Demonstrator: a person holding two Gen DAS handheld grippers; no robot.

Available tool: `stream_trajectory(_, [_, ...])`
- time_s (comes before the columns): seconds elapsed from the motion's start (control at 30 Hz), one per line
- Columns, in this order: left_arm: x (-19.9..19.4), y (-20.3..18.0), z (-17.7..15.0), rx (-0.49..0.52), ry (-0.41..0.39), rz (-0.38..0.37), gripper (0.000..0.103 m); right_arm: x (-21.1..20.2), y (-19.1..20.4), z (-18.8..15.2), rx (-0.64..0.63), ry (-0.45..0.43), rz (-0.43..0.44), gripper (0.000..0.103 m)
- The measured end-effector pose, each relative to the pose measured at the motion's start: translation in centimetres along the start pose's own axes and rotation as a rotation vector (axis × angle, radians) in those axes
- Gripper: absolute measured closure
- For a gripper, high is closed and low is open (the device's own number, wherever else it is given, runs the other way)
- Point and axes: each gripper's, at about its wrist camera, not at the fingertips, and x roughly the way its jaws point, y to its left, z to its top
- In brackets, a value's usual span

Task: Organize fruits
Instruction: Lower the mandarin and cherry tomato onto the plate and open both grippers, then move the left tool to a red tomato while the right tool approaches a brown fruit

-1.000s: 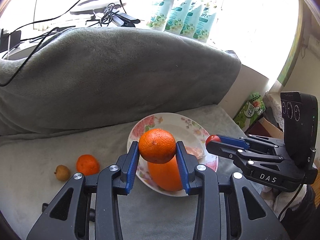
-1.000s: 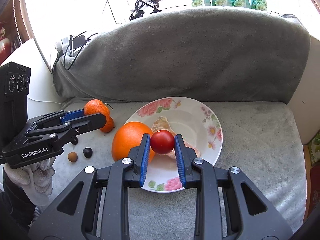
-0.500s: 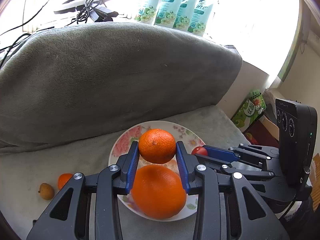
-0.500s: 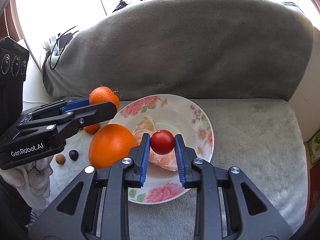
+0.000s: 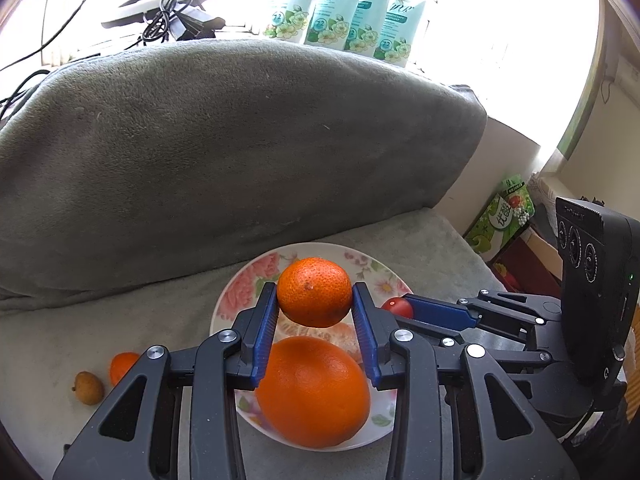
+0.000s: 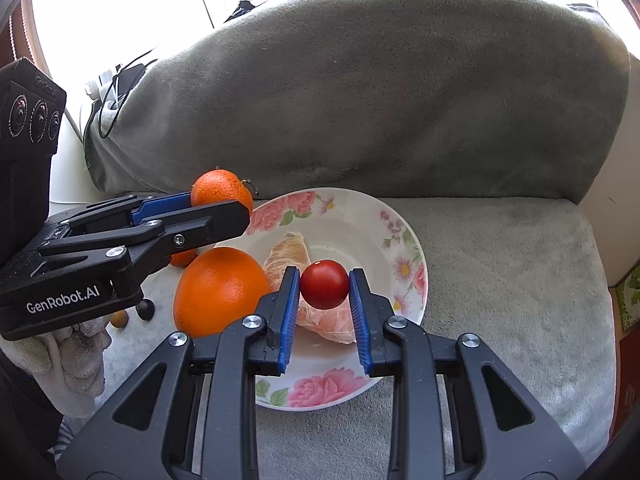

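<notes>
Over the floral plate (image 6: 404, 240), which sits on a grey blanket-covered cushion (image 6: 500, 272) close to its back edge, both claws hang with fruit in their grip. The left claw (image 5: 315, 304) is clenched on a mandarin (image 5: 314, 292), its 2 blue pads pressing the fruit's sides, held above the plate's middle. The right claw (image 6: 325, 292) is clamped on a cherry tomato (image 6: 324, 284), also above the plate, just right of the left claw in the left wrist view. On the plate lie 1 large orange (image 6: 220, 292) at its left rim and peeled citrus segments (image 6: 290, 256) beside it. Off the plate, on the cushion's left part, rest a smaller mandarin (image 5: 122, 366) and a little brown fruit (image 5: 88, 388); the right wrist view also shows a small dark round fruit (image 6: 145, 309) there. Behind the cushion's back edge a grey blanket-draped bolster (image 5: 240, 140) rises, with 4 floral pouches (image 5: 340, 4) and cables (image 5: 164, 20) on the sill beyond.
</notes>
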Motion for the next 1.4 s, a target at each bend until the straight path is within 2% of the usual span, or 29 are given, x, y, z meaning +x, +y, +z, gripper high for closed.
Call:
stream_trajectory(0.03, [0.0,0.0,0.0,-0.001,-0.001,0.001,0.067,-0.1,0.0,0.0,-0.001,-0.003,-0.001,0.074])
stream_trajectory(0.1, [-0.2,0.0,0.1,0.0,-0.011,0.001,0.062,-0.3,0.1,0.0,-0.004,-0.01,0.0,0.058])
stream_trajectory(0.2, [-0.6,-0.2,0.2,0.002,-0.022,0.004,0.06,-0.5,0.3,0.0,-0.014,-0.016,-0.003,0.053])
stream_trajectory(0.3, [-0.8,-0.2,0.3,0.003,-0.027,0.007,0.049,-0.7,0.5,-0.1,-0.021,-0.017,-0.005,0.05])
stream_trajectory(0.33, [-0.9,-0.2,0.3,0.0,-0.028,0.005,0.049,-0.8,0.6,-0.1,-0.024,-0.019,-0.007,0.048])
stream_trajectory(0.4, [-1.0,-0.2,0.3,-0.001,-0.026,0.005,0.045,-0.9,0.6,-0.2,-0.026,-0.021,-0.008,0.038])
stream_trajectory(0.47, [-1.1,-0.3,0.3,-0.001,-0.028,0.009,0.04,-1.0,0.7,-0.3,-0.028,-0.02,-0.01,0.036])
stream_trajectory(0.83, [-2.0,-0.1,0.0,-0.012,-0.037,0.019,0.035,-1.5,1.1,-0.8,-0.039,-0.022,-0.029,0.023])
stream_trajectory(0.93, [-2.3,-0.1,-0.1,-0.019,-0.039,0.02,0.031,-1.9,1.2,-0.9,-0.038,-0.032,-0.032,0.015])
stream_trajectory(1.07, [-2.9,0.0,-0.3,-0.021,-0.044,0.023,0.024,-2.1,1.6,-0.9,-0.042,-0.031,-0.035,0.015])
stream_trajectory(1.4, [-4.5,0.0,-0.6,-0.016,-0.068,0.032,0.024,-2.9,3.0,-1.1,-0.063,-0.039,-0.031,0.014])
